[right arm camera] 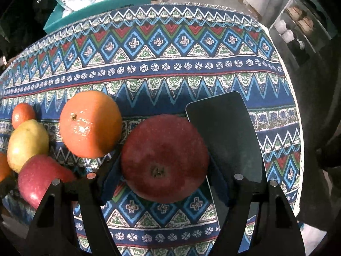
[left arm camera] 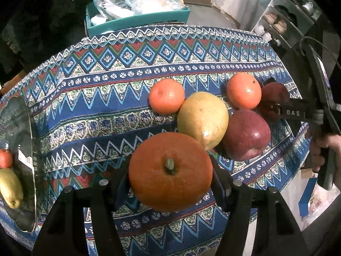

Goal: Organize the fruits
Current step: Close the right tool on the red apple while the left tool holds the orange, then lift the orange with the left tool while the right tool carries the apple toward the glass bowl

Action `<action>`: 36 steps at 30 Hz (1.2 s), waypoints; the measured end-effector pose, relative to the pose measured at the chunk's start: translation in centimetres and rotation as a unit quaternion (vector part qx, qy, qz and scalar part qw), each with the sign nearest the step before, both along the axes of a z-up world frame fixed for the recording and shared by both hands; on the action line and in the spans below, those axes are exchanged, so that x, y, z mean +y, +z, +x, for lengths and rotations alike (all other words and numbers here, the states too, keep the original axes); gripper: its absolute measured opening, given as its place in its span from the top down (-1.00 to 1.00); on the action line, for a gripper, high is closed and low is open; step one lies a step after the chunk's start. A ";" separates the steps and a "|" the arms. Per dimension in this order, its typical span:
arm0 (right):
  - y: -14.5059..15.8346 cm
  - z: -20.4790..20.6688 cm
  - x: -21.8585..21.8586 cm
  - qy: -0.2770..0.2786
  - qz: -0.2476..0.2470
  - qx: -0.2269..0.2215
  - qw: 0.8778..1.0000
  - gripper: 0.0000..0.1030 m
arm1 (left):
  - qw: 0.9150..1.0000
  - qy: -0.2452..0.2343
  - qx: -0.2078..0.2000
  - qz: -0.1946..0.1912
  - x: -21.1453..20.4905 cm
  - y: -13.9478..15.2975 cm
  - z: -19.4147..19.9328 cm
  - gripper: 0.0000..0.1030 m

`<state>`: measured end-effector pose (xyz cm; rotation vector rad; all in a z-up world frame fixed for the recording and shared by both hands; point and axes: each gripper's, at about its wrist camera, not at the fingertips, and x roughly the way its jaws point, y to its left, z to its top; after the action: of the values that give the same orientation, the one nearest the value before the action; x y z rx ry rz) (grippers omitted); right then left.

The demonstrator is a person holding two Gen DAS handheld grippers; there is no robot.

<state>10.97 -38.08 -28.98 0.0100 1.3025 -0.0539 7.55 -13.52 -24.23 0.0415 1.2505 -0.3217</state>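
Note:
My left gripper [left arm camera: 170, 181] is shut on a large orange [left arm camera: 170, 171], stem end facing the camera. Beyond it on the patterned tablecloth [left arm camera: 106, 98] lie a small orange [left arm camera: 166, 96], a yellow mango [left arm camera: 202, 119], a red apple [left arm camera: 246, 135] and another orange [left arm camera: 244, 90]. My right gripper [right arm camera: 165, 177] is shut on a dark red apple [right arm camera: 165, 159]; it also shows in the left wrist view [left arm camera: 275, 104], at the far right. In the right wrist view an orange [right arm camera: 90, 123], the mango [right arm camera: 26, 144], a red apple [right arm camera: 42, 177] and a small orange [right arm camera: 22, 114] lie to the left.
A glass bowl [left arm camera: 25, 132] at the table's left edge holds a yellow fruit [left arm camera: 10, 187] and a small orange one [left arm camera: 5, 159]. A black phone [right arm camera: 226, 134] lies on the cloth right of the held apple. A teal box [left arm camera: 136, 19] of bags stands behind the table.

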 end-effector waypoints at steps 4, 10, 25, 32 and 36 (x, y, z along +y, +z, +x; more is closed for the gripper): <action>1.7 -1.5 0.5 -0.008 0.007 -0.023 1.000 -0.45 | 1.000 0.006 -0.006 -0.002 0.2 0.7 0.2 -0.29; 5.3 -3.5 1.6 -0.009 0.014 -0.064 0.998 -0.45 | 0.999 0.006 -0.032 0.001 0.3 2.7 0.0 -0.29; 14.6 -4.7 3.7 0.011 0.035 -0.163 0.986 -0.45 | 0.993 -0.001 -0.117 -0.016 1.2 10.9 -1.6 -0.29; 18.3 -5.9 5.0 0.028 0.045 -0.206 0.977 -0.45 | 0.988 0.001 -0.152 -0.026 2.1 14.4 -2.2 -0.29; 20.4 -6.7 6.0 0.041 0.044 -0.231 0.971 -0.45 | 0.985 0.003 -0.167 -0.033 2.8 16.1 -2.6 -0.29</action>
<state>4.28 -32.04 -8.62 0.0432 0.8380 0.0742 4.90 -10.72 -8.14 0.0339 0.9068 -0.3364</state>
